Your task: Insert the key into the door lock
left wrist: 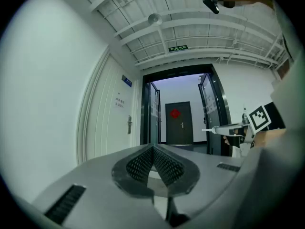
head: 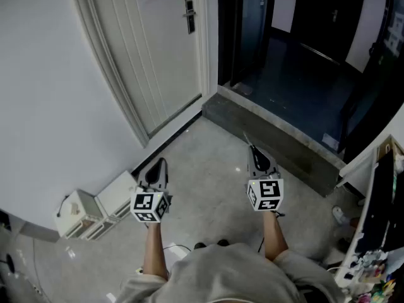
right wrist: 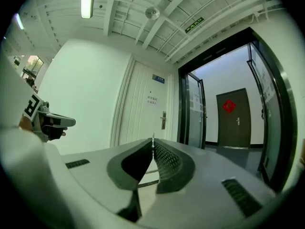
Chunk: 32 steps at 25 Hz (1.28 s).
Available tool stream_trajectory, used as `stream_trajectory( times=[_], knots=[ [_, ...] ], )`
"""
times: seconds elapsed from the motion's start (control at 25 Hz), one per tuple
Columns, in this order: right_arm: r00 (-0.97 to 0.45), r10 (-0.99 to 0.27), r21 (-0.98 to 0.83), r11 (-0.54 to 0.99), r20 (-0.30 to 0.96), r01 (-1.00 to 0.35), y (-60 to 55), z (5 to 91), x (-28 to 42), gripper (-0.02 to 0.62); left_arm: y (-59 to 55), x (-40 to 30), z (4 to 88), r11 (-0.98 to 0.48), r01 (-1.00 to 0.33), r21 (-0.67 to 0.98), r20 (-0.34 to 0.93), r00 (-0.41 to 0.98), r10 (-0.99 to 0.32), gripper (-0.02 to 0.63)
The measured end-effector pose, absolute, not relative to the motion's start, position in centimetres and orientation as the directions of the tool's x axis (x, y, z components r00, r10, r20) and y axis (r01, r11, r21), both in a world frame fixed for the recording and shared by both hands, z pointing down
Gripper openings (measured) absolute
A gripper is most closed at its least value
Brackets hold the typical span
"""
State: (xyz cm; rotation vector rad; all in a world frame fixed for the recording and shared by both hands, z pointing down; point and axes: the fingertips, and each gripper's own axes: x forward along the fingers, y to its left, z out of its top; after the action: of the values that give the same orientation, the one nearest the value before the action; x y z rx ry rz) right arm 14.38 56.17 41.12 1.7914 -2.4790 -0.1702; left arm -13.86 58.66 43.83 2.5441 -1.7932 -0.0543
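Observation:
The white door stands closed at the far left, and its metal lock and handle are well ahead of both grippers. The lock also shows in the right gripper view, and the lock in the left gripper view. My right gripper is shut on a thin key whose blade pokes out past the tips. My left gripper is held level beside it, jaws shut with nothing between them. In the left gripper view the right gripper shows at the right with the key's tip ahead of it.
A dark stone step leads into a dim corridor behind open glass doors, with a dark door bearing a red ornament at its end. White boxes sit by the wall at lower left. A cluttered desk edge is at the right.

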Motion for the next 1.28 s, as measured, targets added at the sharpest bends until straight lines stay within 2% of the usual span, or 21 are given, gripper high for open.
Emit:
stream_trajectory(
  times=[0.72,1.28],
  knots=[
    [-0.349,-0.937,0.135,0.344,-0.014,-0.929,54.9,41.0,16.5,0.029,57.5,-11.9,43.0,-0.33,-0.944,0.007,-0.022,0.33,-0.944,0.018],
    [-0.381,-0.924,0.134,0.375,-0.026,-0.917,50.4,41.1,20.2,0.029,53.8,-6.7,43.4,-0.316,-0.949,0.003,-0.028,0.316,-0.948,0.017]
  ],
)
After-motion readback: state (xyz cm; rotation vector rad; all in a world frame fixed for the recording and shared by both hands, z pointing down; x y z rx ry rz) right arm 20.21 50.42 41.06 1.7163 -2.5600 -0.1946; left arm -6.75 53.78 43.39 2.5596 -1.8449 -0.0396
